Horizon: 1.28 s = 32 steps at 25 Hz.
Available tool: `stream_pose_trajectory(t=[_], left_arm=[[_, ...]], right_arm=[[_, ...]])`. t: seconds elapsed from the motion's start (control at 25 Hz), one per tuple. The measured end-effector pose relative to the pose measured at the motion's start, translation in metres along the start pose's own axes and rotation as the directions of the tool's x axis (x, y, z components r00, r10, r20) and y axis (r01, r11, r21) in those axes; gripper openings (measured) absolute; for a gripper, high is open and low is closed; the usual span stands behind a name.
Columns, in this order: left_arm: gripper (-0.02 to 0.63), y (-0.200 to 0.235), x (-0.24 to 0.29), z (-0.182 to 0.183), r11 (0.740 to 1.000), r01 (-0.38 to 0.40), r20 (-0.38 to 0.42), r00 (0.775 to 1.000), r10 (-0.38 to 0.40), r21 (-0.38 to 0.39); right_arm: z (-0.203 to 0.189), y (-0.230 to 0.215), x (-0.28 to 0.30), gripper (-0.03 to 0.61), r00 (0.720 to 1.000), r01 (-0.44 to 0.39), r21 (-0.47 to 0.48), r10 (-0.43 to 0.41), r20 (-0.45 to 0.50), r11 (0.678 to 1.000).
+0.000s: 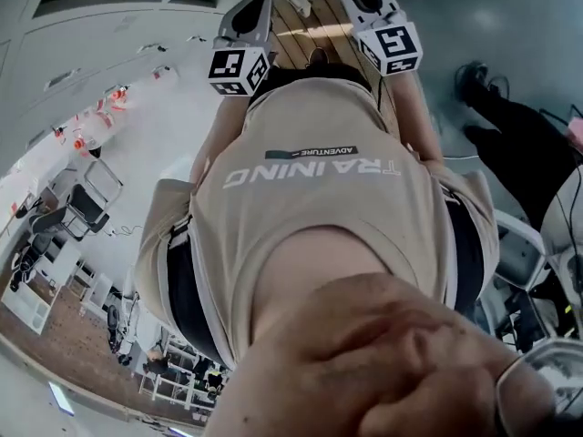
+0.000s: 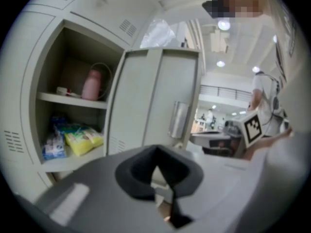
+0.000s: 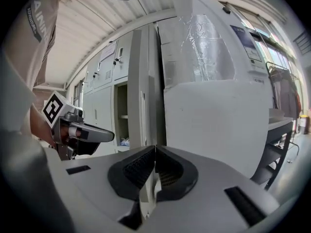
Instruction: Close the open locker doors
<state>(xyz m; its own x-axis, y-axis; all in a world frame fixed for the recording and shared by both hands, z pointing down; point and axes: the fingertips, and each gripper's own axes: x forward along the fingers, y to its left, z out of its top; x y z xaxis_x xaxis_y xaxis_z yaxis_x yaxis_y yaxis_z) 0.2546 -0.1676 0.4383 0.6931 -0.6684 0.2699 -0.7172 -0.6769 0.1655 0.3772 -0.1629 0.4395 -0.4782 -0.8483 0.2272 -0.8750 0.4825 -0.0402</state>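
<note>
**Locker door still wide open, both grippers idle in front of it**

The approach is the step in hand; nothing has touched the door. The left gripper (image 2: 156,169) has its jaws brought together with nothing between them. Ahead of it and slightly to its right stands the locker door (image 2: 155,101), swung well out from the frame, with a metal handle (image 2: 177,119) near its free edge. Up and to the left of the jaws the open compartment (image 2: 73,64) shows a pink bottle (image 2: 91,85) on its upper shelf and a yellow packet (image 2: 83,141) on the lower one.

The right gripper (image 3: 154,152) is likewise closed and empty. Straight beyond its tips the same door appears nearly edge-on, and a white plastic-wrapped block (image 3: 218,96) rises to its right.

I judge the task barely begun. The next move calls for one gripper (closed jaws will serve as a pusher) to reach the side of the door turned away from the compartment, near the free edge, and swing it round until it meets the frame. Pushing close to the hinge would give poor leverage.
</note>
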Motion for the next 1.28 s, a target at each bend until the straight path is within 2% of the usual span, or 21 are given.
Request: stream_pose_trajectory(t=[0.36,0.68,1.12,1.28], left_arm=[[0.0,0.023,-0.028,0.005,0.992,-0.119,0.015,0.993,0.12,-0.041],[0.0,0.045,-0.061,0.011,0.979,-0.197,0.05,0.979,0.2,-0.06],[0.0,0.06,-0.109,0.001,0.939,-0.331,0.062,0.939,0.338,-0.095],[0.0,0.068,-0.123,0.001,0.927,-0.358,0.077,0.927,0.367,-0.11]], right_arm=[[0.033,0.011,0.008,0.015,0.995,-0.087,-0.037,0.089,0.047,0.996],[0.041,0.039,0.016,0.015,0.989,-0.141,-0.034,0.143,0.044,0.989],[0.049,0.097,0.029,0.015,0.954,-0.294,-0.091,0.298,0.042,0.952],[0.053,0.12,0.037,0.015,0.937,-0.344,-0.116,0.349,0.027,0.932]])
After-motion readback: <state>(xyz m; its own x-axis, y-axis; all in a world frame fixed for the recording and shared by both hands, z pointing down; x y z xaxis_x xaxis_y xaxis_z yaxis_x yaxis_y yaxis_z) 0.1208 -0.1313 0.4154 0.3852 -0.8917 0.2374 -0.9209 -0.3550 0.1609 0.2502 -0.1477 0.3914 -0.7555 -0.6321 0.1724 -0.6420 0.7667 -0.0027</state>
